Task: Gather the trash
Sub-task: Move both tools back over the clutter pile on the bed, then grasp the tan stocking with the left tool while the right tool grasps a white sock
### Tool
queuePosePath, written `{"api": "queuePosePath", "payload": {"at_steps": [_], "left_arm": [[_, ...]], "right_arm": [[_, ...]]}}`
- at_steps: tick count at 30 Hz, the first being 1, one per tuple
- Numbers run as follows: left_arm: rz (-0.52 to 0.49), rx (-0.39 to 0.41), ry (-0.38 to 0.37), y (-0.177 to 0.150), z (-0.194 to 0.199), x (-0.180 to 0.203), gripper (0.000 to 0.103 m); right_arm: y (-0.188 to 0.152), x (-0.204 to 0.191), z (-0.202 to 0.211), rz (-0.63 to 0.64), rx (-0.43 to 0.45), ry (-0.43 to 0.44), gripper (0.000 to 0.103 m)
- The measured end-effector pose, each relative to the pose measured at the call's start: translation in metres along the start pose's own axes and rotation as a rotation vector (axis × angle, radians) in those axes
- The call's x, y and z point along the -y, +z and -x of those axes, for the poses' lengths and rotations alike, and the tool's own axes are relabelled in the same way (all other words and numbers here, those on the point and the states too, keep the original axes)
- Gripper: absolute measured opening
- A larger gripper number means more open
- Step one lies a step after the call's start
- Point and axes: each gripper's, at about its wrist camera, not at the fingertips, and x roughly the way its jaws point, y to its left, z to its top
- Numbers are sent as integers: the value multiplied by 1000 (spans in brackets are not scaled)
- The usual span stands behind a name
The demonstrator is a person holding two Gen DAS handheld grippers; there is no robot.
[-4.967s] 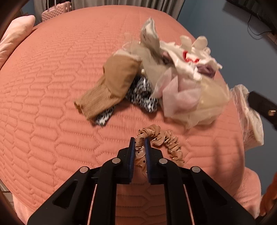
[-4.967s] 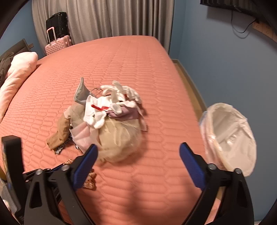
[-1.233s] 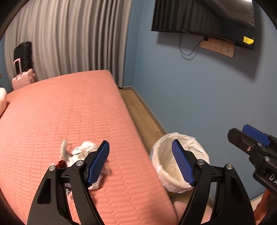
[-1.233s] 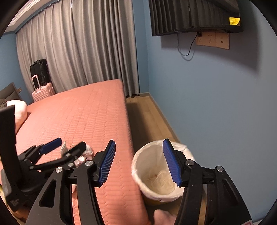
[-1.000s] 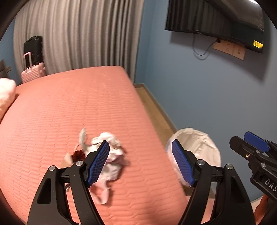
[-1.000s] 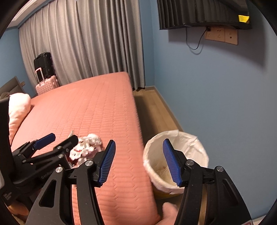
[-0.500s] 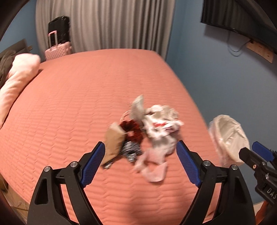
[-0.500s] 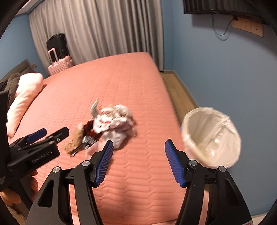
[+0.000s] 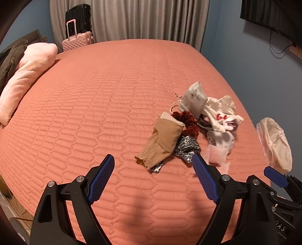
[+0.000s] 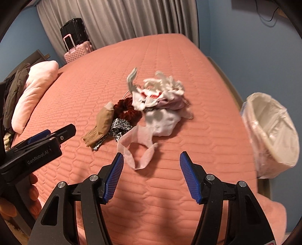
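A pile of trash lies on the salmon quilted bed (image 9: 113,105): a tan sock (image 9: 164,137), a dark red scrunchie (image 9: 188,122), a leopard-print piece (image 9: 186,148), white gloves (image 9: 220,115), a white packet (image 9: 194,99) and a pale pink mesh piece (image 10: 135,148). A bin lined with a white bag (image 10: 273,130) stands off the bed's right side. My left gripper (image 9: 153,169) is open and empty above the bed, just short of the sock. My right gripper (image 10: 151,167) is open and empty just short of the pink mesh.
A pink pillow (image 9: 24,75) and a dark jacket (image 10: 13,90) lie at the bed's left end. A pink suitcase (image 9: 77,40) and a black one stand by the grey curtains. Blue walls and a wall TV (image 9: 273,11) are on the right.
Both grippers have swung from the bin back over the bed and moved in closer to the pile. Five seconds ago the left gripper was shut on a tan scrunchie; now it is open and empty.
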Motion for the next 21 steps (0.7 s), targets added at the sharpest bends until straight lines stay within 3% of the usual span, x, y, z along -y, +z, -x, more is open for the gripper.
{"api": "queuePosePath", "payload": {"at_steps": [13, 16, 21], "left_arm": [[23, -80, -18, 7, -50, -15, 81], [29, -94, -38, 12, -59, -14, 81], [45, -117, -77, 21, -76, -12, 81]], "right_arm": [[9, -30, -66, 36, -100, 46, 58], [11, -35, -83, 49, -126, 50, 45], [11, -36, -104, 40, -182, 57, 11]]}}
